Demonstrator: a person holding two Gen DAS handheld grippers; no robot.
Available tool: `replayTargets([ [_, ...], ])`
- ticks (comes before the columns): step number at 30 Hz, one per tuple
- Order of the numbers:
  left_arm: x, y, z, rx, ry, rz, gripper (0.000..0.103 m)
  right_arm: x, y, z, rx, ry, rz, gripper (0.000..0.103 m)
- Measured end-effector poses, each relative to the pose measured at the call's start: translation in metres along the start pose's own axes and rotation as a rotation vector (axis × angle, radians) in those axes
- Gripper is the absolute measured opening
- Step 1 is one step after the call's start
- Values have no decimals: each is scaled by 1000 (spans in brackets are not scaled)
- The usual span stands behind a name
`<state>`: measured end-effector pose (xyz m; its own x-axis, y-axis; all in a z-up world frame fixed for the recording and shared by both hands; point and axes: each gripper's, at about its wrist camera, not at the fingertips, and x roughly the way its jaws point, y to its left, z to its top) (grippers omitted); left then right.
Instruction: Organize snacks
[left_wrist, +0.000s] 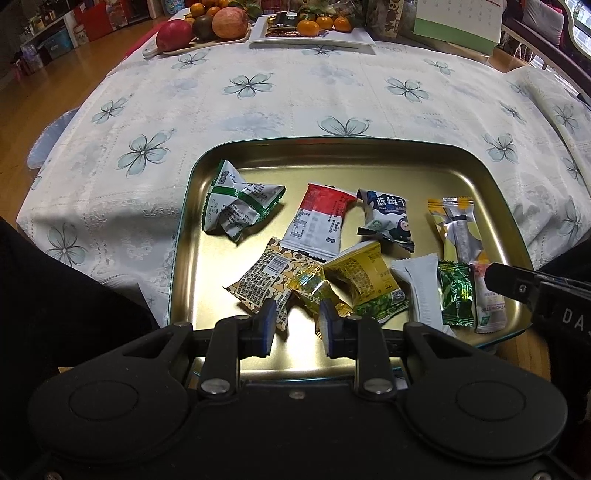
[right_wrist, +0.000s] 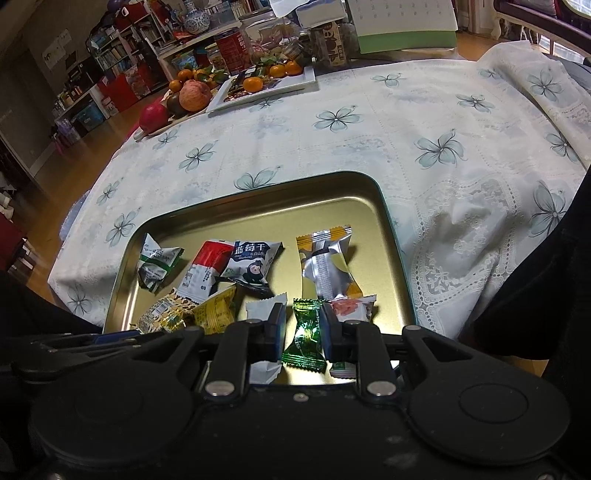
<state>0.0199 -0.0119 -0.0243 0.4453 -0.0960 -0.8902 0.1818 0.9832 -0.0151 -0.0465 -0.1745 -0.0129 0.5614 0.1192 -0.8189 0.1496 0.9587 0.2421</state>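
A gold metal tray (left_wrist: 332, 143) (right_wrist: 258, 189) on the flowered tablecloth holds several wrapped snacks. My left gripper (left_wrist: 297, 325) hovers over the tray's near edge, open a little. A crinkled gold candy (left_wrist: 308, 290) lies just beyond its right finger, and a brown patterned packet (left_wrist: 258, 280) lies under its left finger. My right gripper (right_wrist: 302, 328) stands over the tray's near right corner with its jaws almost together. A green foil candy (right_wrist: 304, 332) (left_wrist: 456, 293) shows in the narrow gap. In the left wrist view that candy lies flat on the tray, beside the right gripper's finger (left_wrist: 509, 284).
A white packet (right_wrist: 264, 310) and a pink packet (right_wrist: 351, 308) flank the green candy. At the table's far side are a board of fruit (left_wrist: 199, 26), a white tray with oranges (left_wrist: 317, 35) and a desk calendar (left_wrist: 458, 26). Dark sleeves frame both sides.
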Motion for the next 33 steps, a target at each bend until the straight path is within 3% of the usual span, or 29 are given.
replayTargets([
  [33,3,1,0,-10,12,6,35,1,1,-2,-9,5,1,23],
])
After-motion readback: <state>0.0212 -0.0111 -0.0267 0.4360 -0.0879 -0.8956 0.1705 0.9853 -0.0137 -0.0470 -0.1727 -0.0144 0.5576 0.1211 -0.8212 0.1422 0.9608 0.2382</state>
